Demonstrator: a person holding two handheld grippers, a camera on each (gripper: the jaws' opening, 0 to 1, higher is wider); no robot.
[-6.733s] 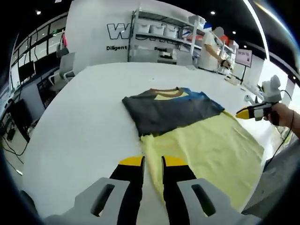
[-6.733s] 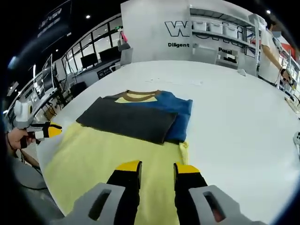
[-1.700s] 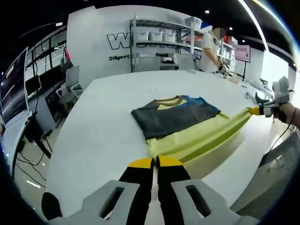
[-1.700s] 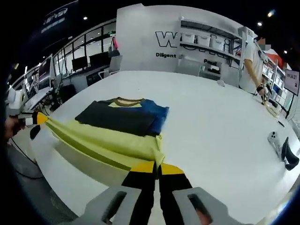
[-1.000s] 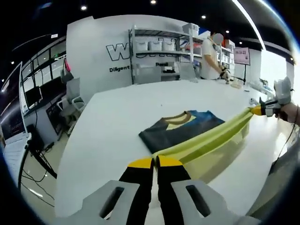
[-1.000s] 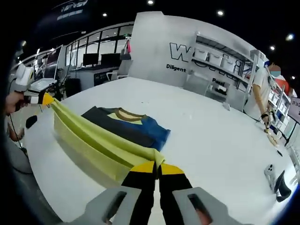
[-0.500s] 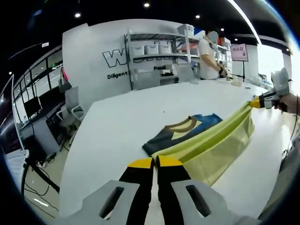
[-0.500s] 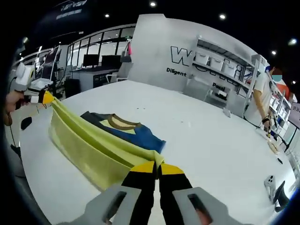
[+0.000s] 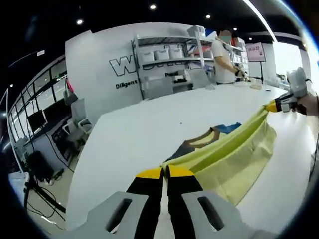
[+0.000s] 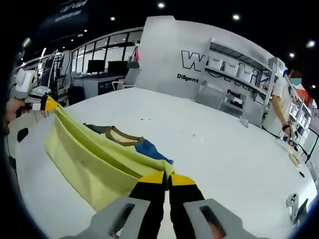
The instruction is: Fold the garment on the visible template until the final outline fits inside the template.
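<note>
The left gripper [image 9: 165, 172] has its black, yellow-tipped jaws pressed together — clamped on a corner of the yellow-green cloth garment [image 9: 234, 154]. The right gripper [image 10: 166, 178] is likewise closed on the opposite corner. Each shows in the other's view, held out level in a hand [image 9: 310, 103] — raised above the worktop.

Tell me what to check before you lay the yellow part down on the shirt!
1. Left gripper shut on the yellow hem: ok.
2. Right gripper shut on the hem: ok.
3. Hem stretched straight between both grippers: ok.
4. Folded top of the shirt flat on the table: ok.
5. Template outline under the shirt: cannot tell.
6. Hanging yellow cloth free of twists: ok.
</note>
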